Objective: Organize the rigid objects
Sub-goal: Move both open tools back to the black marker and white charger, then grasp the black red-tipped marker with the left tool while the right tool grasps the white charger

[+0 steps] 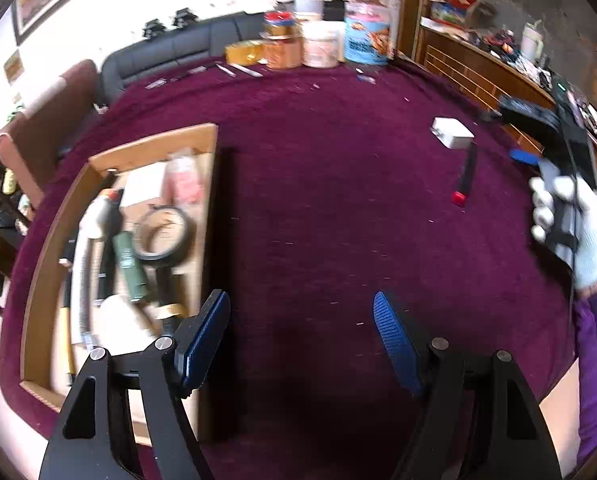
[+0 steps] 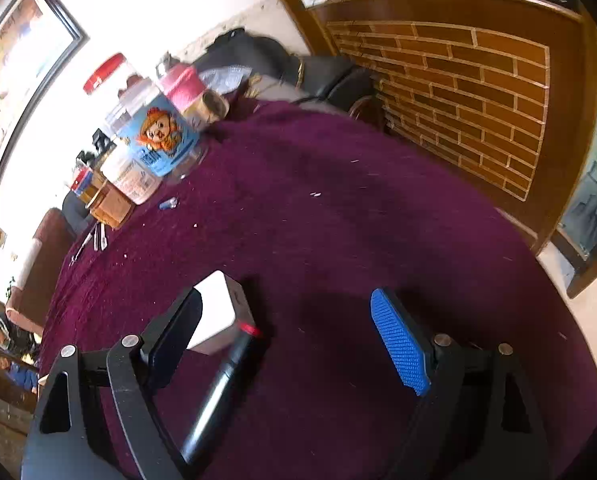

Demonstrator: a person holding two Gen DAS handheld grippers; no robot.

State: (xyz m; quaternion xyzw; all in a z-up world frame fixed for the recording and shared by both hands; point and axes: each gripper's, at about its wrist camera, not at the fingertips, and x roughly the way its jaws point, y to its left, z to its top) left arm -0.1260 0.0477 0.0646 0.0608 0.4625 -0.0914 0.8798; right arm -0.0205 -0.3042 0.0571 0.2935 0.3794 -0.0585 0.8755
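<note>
The right gripper (image 2: 294, 332) is held open and empty, low over the black marker (image 2: 222, 384) that lies on the worktop (image 2: 338, 208) touching the white box (image 2: 222, 312). For a clean grasp, the jaws should be centred across the barrel, clear of the box. The left gripper (image 1: 298, 336) is open and empty beside the wooden tray (image 1: 158, 144).

Both grippers angle downward, left gripper (image 1: 302, 330) and right gripper (image 2: 286, 334) apparently empty, fingers spread.
</note>
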